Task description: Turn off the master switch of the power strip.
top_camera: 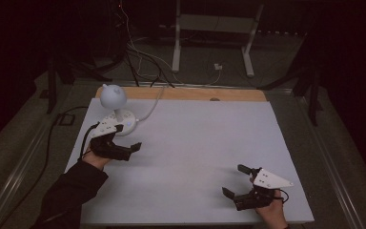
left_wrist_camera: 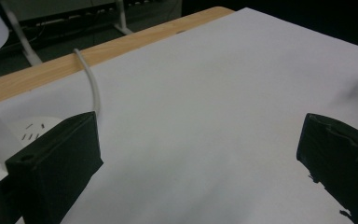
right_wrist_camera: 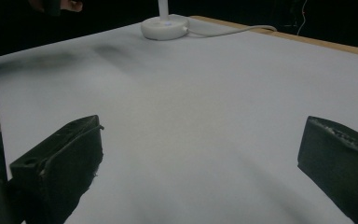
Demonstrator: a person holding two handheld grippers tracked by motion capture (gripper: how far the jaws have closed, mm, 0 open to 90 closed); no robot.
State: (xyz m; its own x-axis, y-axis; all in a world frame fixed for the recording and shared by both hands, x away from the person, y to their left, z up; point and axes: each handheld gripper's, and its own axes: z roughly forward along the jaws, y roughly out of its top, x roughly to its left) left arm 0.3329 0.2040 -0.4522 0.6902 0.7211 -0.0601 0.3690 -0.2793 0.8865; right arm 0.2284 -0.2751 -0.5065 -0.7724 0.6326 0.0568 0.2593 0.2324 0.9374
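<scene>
A white desk lamp with a round head stands on its disc base at the table's back left. My left gripper hovers just in front of that base, jaws wide apart with nothing between them. The lamp's base and its white cord lie close beside the left jaw in the left gripper view. Near the front right edge, my right gripper is open too and holds nothing; its jaws point left across the bare white tabletop.
A strip of bare wood runs along the table's far edge. The lamp cord trails off the back. Beyond the table stand a white metal frame and loose cables on a dark floor.
</scene>
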